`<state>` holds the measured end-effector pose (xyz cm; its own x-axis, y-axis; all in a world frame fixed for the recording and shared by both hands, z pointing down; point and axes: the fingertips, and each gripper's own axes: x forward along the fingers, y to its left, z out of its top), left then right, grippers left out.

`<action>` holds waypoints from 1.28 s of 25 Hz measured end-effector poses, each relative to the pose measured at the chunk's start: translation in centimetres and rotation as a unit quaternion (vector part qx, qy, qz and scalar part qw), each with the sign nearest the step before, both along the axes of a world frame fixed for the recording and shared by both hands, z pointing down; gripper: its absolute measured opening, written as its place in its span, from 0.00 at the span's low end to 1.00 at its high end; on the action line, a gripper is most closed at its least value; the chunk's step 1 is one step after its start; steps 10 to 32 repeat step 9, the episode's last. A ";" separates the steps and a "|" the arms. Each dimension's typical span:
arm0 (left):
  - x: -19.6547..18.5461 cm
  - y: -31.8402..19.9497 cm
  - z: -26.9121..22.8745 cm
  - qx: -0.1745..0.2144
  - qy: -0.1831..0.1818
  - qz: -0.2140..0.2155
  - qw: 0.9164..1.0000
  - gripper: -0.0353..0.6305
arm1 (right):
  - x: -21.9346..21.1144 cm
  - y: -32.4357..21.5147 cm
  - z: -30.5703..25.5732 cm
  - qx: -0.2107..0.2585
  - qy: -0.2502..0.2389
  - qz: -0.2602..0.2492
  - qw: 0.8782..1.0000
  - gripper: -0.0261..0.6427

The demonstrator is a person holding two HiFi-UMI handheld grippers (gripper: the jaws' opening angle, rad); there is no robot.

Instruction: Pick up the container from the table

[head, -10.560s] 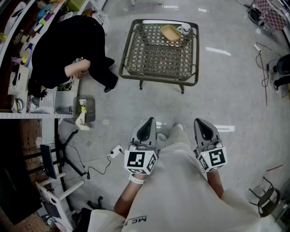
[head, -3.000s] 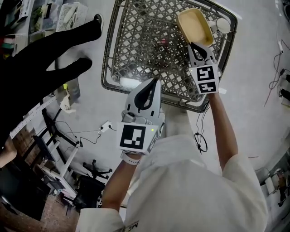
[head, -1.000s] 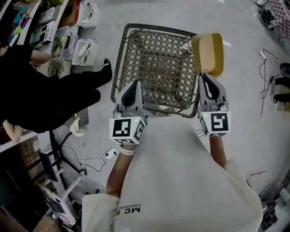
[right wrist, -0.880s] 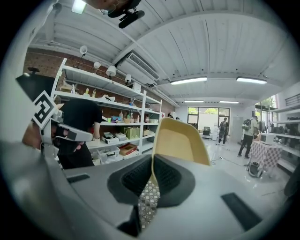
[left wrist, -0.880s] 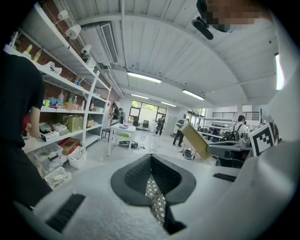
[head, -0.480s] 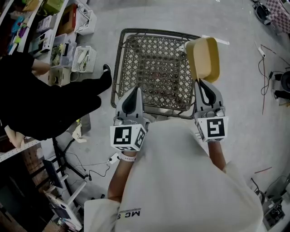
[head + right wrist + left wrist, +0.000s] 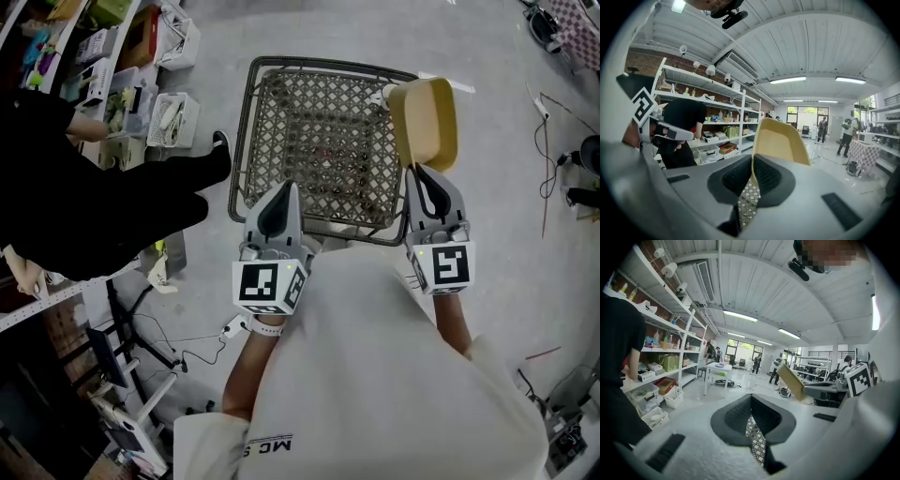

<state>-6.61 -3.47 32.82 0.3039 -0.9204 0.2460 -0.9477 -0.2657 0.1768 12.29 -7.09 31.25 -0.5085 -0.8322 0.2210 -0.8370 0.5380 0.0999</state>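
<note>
A tan, shallow oblong container (image 7: 424,122) hangs tilted above the right edge of the metal lattice table (image 7: 309,122). My right gripper (image 7: 425,174) is shut on the container's near rim. In the right gripper view the container (image 7: 780,140) rises up from between the closed jaws of the right gripper (image 7: 752,169). My left gripper (image 7: 278,199) hovers over the table's near edge, shut, with nothing held. In the left gripper view the left gripper (image 7: 751,409) shows only lattice below its jaws, and the container (image 7: 791,380) is off to the right.
A small white cup (image 7: 379,97) stands at the table's far right corner. A person in black (image 7: 94,187) is at the left beside shelves with bins (image 7: 159,112). Cables (image 7: 547,122) lie on the floor at the right.
Three seconds ago the right gripper reached the container on the table; now the container is lifted off it. Over the last second both grippers have barely moved.
</note>
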 end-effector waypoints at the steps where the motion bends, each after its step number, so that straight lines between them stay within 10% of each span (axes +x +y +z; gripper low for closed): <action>1: 0.0 0.0 0.0 0.000 0.000 0.001 1.000 0.07 | 0.0 0.0 0.0 -0.001 -0.001 0.001 1.000 0.08; 32: 0.8 0.2 0.4 -0.003 -0.002 0.004 1.000 0.07 | 0.2 0.1 0.7 -0.006 -0.005 -0.003 1.000 0.08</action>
